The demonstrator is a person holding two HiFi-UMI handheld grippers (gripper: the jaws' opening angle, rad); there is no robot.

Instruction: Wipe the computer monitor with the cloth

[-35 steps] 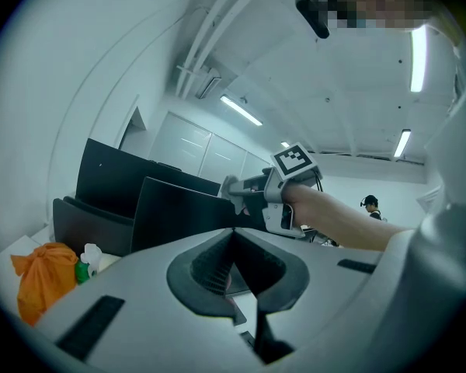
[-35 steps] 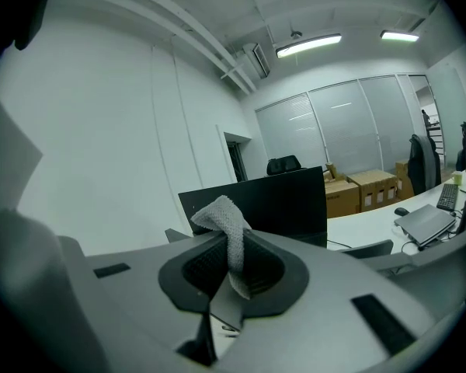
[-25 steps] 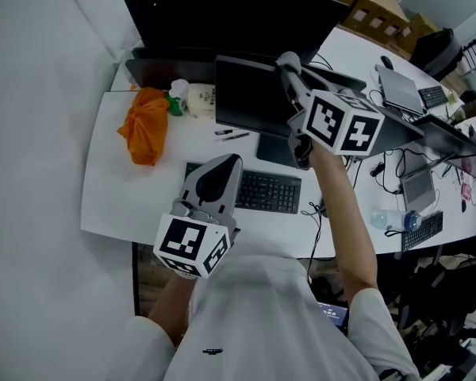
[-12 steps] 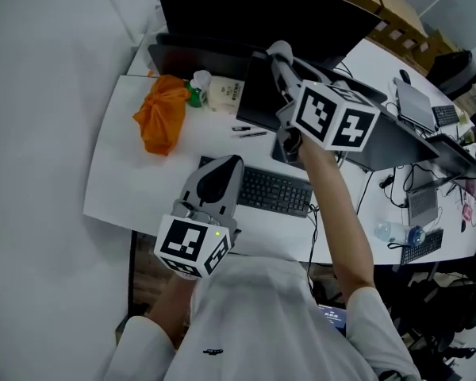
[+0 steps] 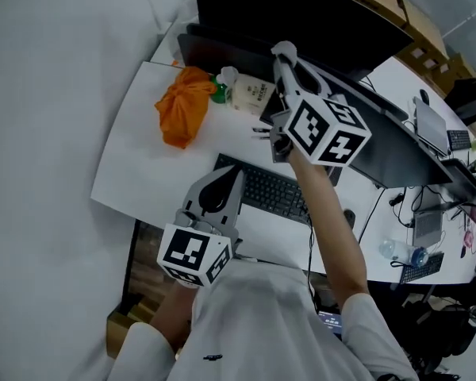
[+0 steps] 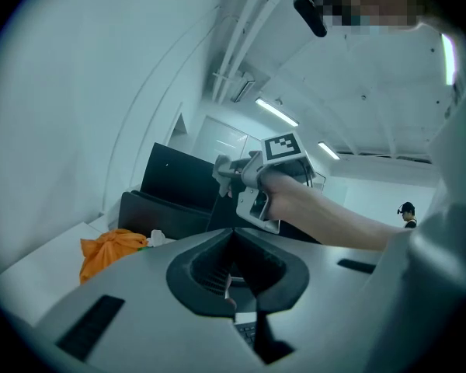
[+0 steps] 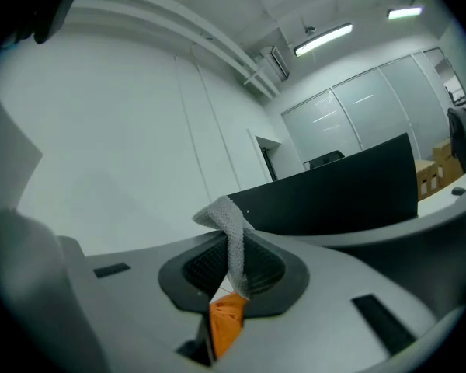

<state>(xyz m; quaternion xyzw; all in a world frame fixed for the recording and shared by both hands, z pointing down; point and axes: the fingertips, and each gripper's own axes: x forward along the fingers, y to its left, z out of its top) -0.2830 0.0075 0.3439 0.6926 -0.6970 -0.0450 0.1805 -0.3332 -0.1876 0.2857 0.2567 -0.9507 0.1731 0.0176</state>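
Holding the cloth [image 7: 227, 222] up by the monitor [image 5: 301, 14].
Grips the grey cloth in the right tongs [image 5: 284, 60], shut tight on it, raised near the monitor's upper part. Hangs the left tongs [image 6: 234, 274] low over the keyboard [image 5: 278, 193], closed on nothing. Hard to tell whether cloth meets glass; probably leaves most of the wiping to do.

Head view steeply down; gripper views low, both toward monitor [image 5: 285, 6]
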